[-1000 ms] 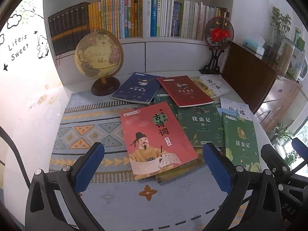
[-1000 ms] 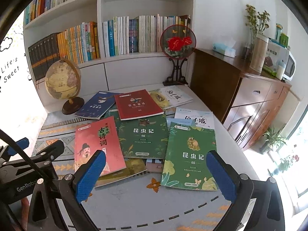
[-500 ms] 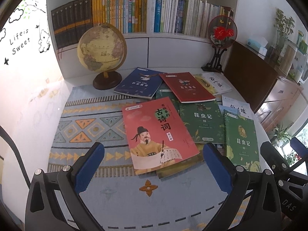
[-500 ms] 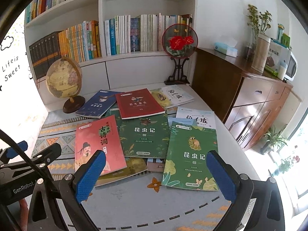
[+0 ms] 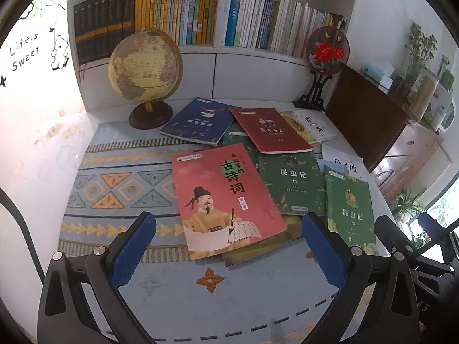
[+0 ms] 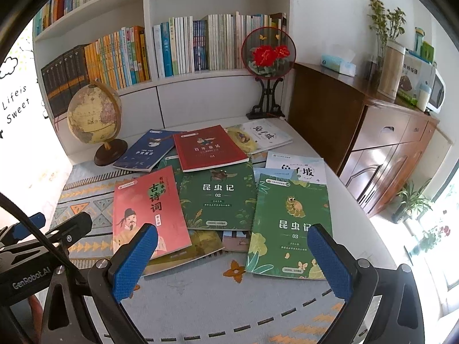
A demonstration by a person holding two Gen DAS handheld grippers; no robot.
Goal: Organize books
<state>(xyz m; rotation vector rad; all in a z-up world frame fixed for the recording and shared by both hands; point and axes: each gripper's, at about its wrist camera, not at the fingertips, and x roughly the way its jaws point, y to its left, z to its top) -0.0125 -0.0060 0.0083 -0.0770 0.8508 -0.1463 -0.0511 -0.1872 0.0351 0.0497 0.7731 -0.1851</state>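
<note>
Both views creep closer over the last second; no book shifts. Left gripper [image 5: 228, 253] and right gripper [image 6: 232, 261] hang wide open, empty, above the desk [image 6: 338, 189]. Books [image 6: 218, 195] lie scattered, overlapping. I judge sorting unstarted.

Books overlap on the mat [image 5: 120, 189] on the bench. Poetry book [image 5: 226, 200] front-left, on a book beneath. Insect book 02 [image 6: 218, 195] centre, 03 [image 6: 289, 226] right. Fairy-tale book 01 [image 6: 208, 147] behind, globe [image 5: 145, 66] rear-left, bookshelf [image 6: 149, 57] behind.
</note>
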